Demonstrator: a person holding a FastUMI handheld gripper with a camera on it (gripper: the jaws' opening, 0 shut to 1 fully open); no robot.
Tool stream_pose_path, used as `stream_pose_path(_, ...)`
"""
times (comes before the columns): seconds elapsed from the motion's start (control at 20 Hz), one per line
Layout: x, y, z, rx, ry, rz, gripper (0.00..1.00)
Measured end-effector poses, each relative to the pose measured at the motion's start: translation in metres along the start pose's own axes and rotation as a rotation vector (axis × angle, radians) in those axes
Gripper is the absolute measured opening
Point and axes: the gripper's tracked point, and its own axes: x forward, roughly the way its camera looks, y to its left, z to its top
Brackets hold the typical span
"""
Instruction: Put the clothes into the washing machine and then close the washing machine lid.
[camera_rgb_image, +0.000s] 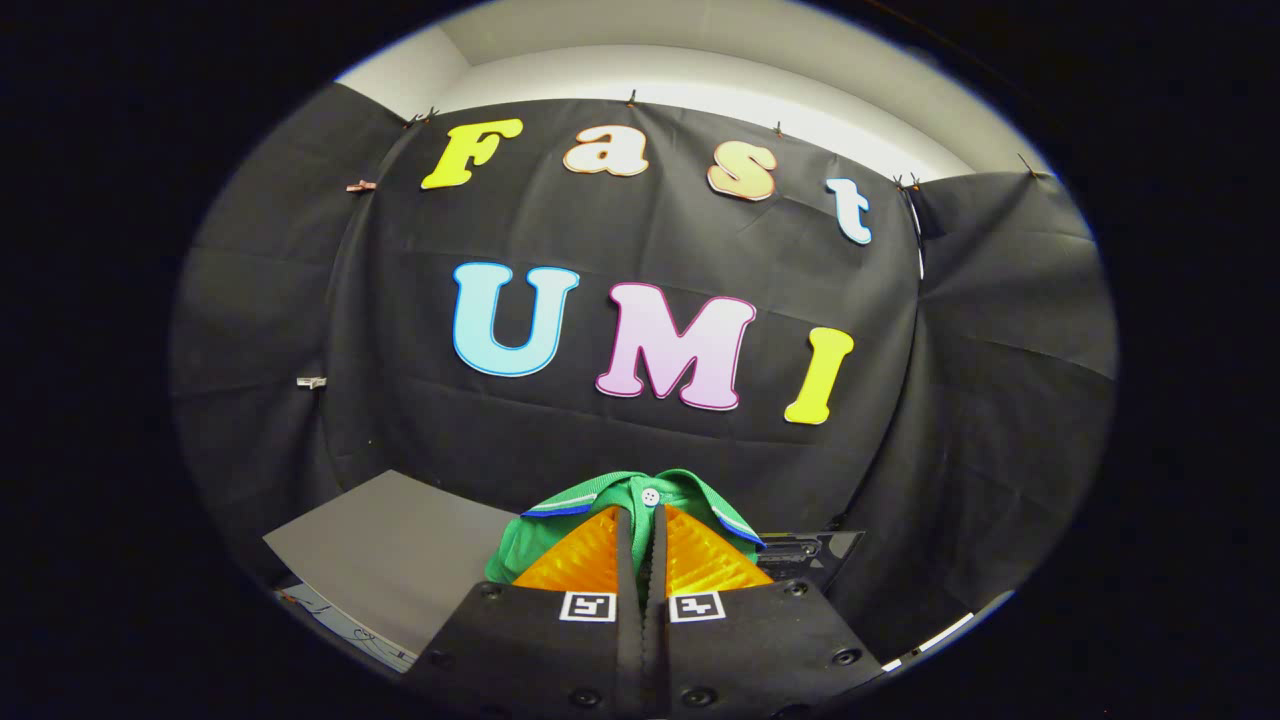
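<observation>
Ahead, claw (641, 525) clamping green shirt (640, 492).

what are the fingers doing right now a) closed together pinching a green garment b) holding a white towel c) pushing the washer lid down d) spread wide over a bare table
a, the gripper has its fingers nearly together with the green collared shirt caught between them, its button showing just beyond the tips.

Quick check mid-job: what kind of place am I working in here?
Likely a cloth-walled recording booth: black cloth wall pinned up under a white ceiling. The gripper has its jaws closed on a green collared shirt, beside a grey flat panel.
</observation>
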Motion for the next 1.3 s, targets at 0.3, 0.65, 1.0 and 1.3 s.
stream_pose_path(0.3,0.014,-0.078,-0.039,0.005,0.012,-0.02,0.05)
stream_pose_path(0.65,0.044,-0.139,-0.119,-0.007,0.094,-0.107,0.05)
stream_pose_path(1.0,0.071,-0.162,-0.209,-0.043,0.206,-0.165,0.05)
stream_pose_path(1.3,0.086,-0.166,-0.272,-0.007,0.261,-0.177,0.05)
